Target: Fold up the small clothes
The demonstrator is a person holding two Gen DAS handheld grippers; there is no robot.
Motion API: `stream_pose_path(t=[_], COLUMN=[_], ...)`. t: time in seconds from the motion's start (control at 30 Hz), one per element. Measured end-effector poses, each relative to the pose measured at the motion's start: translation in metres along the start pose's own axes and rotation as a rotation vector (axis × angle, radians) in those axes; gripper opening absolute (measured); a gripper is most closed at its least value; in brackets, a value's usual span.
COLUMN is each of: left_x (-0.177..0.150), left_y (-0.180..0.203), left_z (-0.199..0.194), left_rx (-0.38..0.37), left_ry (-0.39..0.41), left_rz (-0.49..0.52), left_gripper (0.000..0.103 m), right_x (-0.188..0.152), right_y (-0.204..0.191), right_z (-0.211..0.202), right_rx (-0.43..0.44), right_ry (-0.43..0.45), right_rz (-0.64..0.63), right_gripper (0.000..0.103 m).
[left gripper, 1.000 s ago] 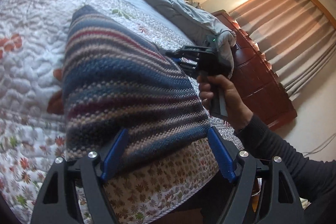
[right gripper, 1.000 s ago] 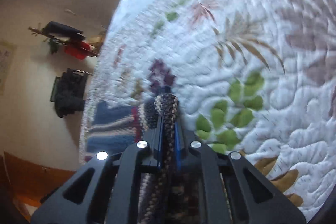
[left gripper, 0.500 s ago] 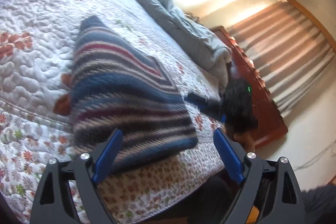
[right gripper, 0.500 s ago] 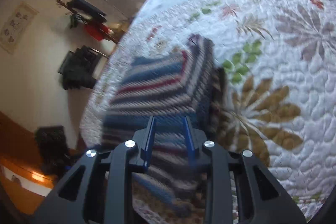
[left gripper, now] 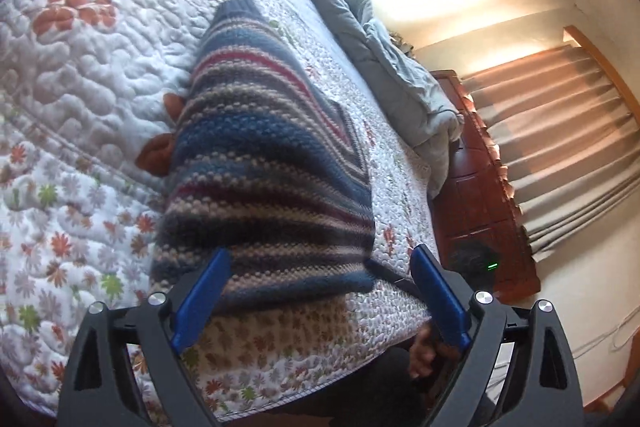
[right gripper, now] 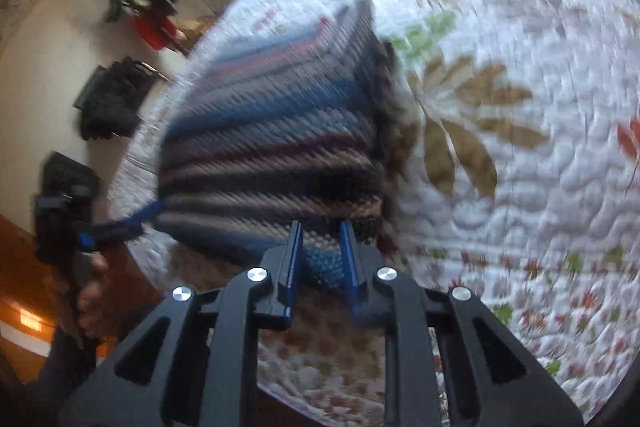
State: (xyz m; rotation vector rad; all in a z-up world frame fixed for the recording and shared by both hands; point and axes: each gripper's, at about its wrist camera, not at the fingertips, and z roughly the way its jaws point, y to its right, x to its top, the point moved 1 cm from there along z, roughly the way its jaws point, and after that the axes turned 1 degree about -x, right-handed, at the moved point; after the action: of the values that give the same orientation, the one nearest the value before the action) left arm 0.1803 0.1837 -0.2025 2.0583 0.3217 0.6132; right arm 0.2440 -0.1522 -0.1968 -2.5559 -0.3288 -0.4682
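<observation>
A striped knit garment (left gripper: 264,163), blue, beige and maroon, lies folded on the floral quilt (left gripper: 80,75) near the bed's edge. It also shows in the right wrist view (right gripper: 272,147), blurred. My left gripper (left gripper: 320,291) is wide open and empty, just short of the garment's near edge. My right gripper (right gripper: 320,255) is open by a narrow gap, its fingers at the garment's near edge with nothing clamped. The left gripper appears at the left of the right wrist view (right gripper: 120,227).
A grey duvet (left gripper: 380,47) is bunched along the far side of the bed. A dark wooden cabinet (left gripper: 480,195) and curtains (left gripper: 560,131) stand beyond the bed. Dark items hang on the wall (right gripper: 116,99). The quilt's edge (left gripper: 304,387) drops off close to me.
My right gripper let go of the garment's folded edge and pulled back toward the bed's edge. The garment now lies flat. My left gripper drew back slightly, still open.
</observation>
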Motion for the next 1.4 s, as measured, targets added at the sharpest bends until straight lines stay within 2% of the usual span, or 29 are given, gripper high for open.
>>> stream_pose_path(t=[0.07,0.13,0.17,0.2,0.27,0.33,0.43,0.57,0.63,0.67,0.73,0.8,0.97,1.1,1.4], left_x=[-0.006,-0.016,-0.024,-0.037,-0.066,-0.097,-0.129,-0.161,-0.176,-0.180,-0.190,-0.195,-0.208,-0.213,-0.214], left_y=[0.008,0.028,0.041,0.059,0.089,0.118,0.143,0.167,0.178,0.182,0.191,0.199,0.222,0.234,0.231], left_z=[-0.005,-0.013,-0.020,-0.028,-0.040,-0.051,-0.063,-0.083,-0.094,-0.098,-0.106,-0.116,-0.141,-0.149,-0.136], left_rx=[0.050,0.144,0.216,0.308,0.453,0.579,0.678,0.693,0.725,0.737,0.712,0.707,0.709,0.696,0.660], left_ry=[0.009,0.018,0.034,0.053,0.091,0.139,0.190,0.256,0.295,0.296,0.269,0.268,0.328,0.352,0.311], left_rz=[0.017,0.078,0.125,0.199,0.348,0.460,0.524,0.513,0.513,0.513,0.506,0.485,0.493,0.512,0.493], left_gripper=[0.092,0.092,0.093,0.099,0.099,0.099,0.099,0.099,0.099,0.099,0.099,0.099,0.099,0.099,0.099], right_x=[-0.007,-0.014,-0.018,-0.027,-0.050,-0.076,-0.109,-0.149,-0.162,-0.167,-0.174,-0.177,-0.176,-0.179,-0.181], right_y=[-0.002,-0.015,-0.021,-0.031,-0.048,-0.065,-0.077,-0.094,-0.104,-0.107,-0.120,-0.132,-0.147,-0.159,-0.155], right_z=[-0.006,-0.025,-0.035,-0.051,-0.076,-0.095,-0.112,-0.141,-0.154,-0.159,-0.175,-0.187,-0.213,-0.230,-0.223], right_rx=[-0.008,0.001,-0.008,-0.028,-0.055,-0.126,-0.219,-0.360,-0.384,-0.379,-0.371,-0.426,-0.401,-0.395,-0.439], right_ry=[0.029,0.066,0.093,0.135,0.191,0.227,0.265,0.344,0.373,0.372,0.367,0.376,0.344,0.379,0.387], right_rz=[0.001,-0.008,-0.012,-0.022,-0.059,-0.108,-0.119,-0.094,-0.063,-0.059,-0.064,-0.085,-0.076,-0.109,-0.134], right_gripper=[0.022,0.047,0.070,0.080,0.087,0.091,0.095,0.099,0.100,0.100,0.100,0.100,0.100,0.100,0.100])
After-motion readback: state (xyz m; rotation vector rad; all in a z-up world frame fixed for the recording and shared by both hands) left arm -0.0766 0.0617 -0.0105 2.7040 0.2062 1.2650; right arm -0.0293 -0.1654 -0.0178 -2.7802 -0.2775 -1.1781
